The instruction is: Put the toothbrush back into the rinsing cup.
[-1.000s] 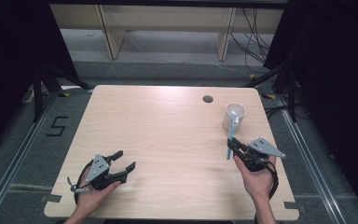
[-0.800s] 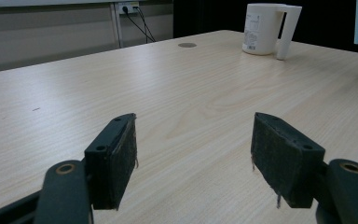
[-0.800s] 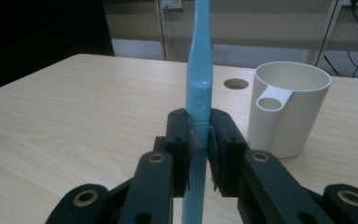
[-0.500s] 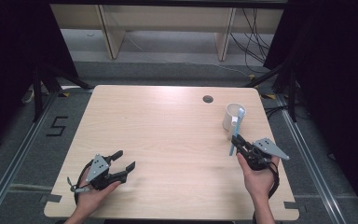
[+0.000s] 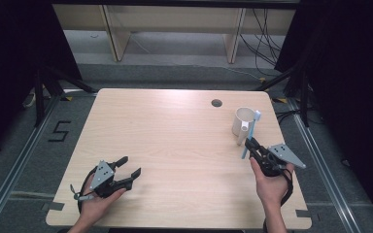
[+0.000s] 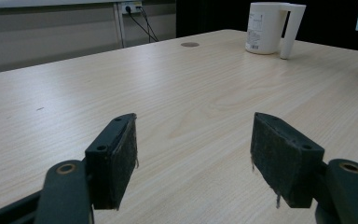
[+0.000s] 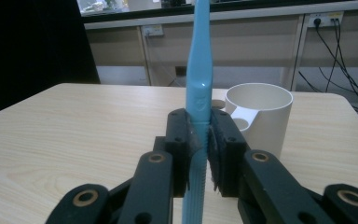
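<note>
- The wooden surface point(image 5: 175, 145) carries little: a white cup with a handle point(image 5: 243, 122) near its far right corner, a small round hole point(image 5: 216, 103) beyond it, and a gripper resting at each near corner.
- The white cup point(image 7: 260, 116) stands upright, mouth open, just ahead of the right gripper. A second small socket sits on its rim beside the main opening, and the handle points toward the gripper.
- The right gripper point(image 5: 253, 146) is clenched on a light blue toothbrush point(image 7: 199, 93), pads pressing the lower handle. The brush stands upright, its head high, beside the cup and not yet in it.
- The left gripper point(image 5: 126, 172) lies released at the near left, jaws wide apart with nothing between them, well away from the cup.
- The step in hand looks like putting the brush into the cup. To do it well, I would lift until the brush's lower end clears the rim, centre it over the opening, lower it straight, and loosen only once it rests inside. Brushing the wall sideways could tip the light cup.
- Writing: a printed label point(image 6: 254, 29) on the cup's side, too small to read; an embossed shield-like mark point(image 7: 198, 101) on the brush handle, not legible; a "5" point(image 5: 59, 131) taped on the floor left of the surface.
</note>
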Tool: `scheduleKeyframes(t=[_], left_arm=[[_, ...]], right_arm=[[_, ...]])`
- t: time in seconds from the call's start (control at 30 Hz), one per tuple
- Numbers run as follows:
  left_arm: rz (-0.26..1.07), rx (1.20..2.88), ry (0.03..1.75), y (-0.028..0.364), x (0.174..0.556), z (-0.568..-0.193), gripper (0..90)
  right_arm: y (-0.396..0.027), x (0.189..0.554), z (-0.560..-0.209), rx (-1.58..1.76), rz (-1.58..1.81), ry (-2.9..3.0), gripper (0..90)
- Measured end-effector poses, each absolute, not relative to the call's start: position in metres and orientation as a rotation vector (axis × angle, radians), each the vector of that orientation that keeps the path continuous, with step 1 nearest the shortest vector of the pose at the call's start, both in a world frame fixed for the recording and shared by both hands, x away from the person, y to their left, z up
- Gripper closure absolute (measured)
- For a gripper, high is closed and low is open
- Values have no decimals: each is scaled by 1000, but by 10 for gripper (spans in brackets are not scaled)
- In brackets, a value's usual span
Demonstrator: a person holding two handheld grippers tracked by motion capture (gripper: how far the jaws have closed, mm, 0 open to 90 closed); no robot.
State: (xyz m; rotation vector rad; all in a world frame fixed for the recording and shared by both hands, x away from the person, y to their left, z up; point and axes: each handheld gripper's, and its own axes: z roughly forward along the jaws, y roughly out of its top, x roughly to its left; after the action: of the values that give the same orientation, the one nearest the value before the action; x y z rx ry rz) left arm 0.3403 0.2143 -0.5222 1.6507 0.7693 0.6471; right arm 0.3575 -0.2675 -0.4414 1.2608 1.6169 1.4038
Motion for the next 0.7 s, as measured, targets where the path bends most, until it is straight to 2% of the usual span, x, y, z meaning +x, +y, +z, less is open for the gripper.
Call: scheduleKeyframes(t=[0.7], left_arm=[[658,1641,737,215,341,-523,312]], right_arm=[[-265,357,-431,1217,1413,1547,794]])
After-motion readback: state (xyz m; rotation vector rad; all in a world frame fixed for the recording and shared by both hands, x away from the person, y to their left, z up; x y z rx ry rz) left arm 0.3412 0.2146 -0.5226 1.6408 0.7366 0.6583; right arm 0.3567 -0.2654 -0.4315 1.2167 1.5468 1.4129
